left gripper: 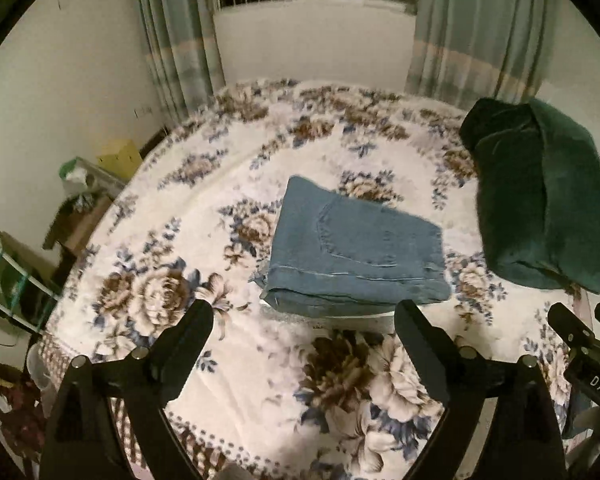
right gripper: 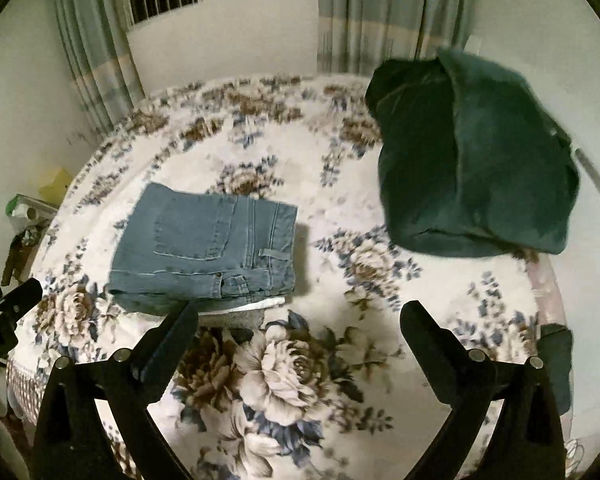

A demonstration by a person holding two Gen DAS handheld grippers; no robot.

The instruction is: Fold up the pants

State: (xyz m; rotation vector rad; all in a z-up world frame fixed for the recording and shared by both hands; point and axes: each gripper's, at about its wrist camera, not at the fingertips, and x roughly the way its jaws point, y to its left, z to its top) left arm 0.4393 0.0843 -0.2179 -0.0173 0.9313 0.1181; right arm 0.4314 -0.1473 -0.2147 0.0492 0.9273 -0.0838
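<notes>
Blue denim pants (left gripper: 354,246) lie folded in a compact rectangle on the floral bedspread (left gripper: 204,208), on top of a white and grey folded layer. They also show in the right wrist view (right gripper: 208,248). My left gripper (left gripper: 304,314) is open and empty, hovering just in front of the stack's near edge. My right gripper (right gripper: 300,316) is open and empty, near the stack's front right corner. The right gripper's tip shows at the right edge of the left wrist view (left gripper: 580,332). The left gripper's tip shows at the left edge of the right wrist view (right gripper: 8,300).
A dark green folded garment (left gripper: 548,196) lies at the bed's far right, also in the right wrist view (right gripper: 472,156). Curtains (left gripper: 180,40) and a window are behind the bed. A cluttered bedside table (left gripper: 80,208) stands at the left. A dark cloth (right gripper: 556,364) hangs off the bed's right edge.
</notes>
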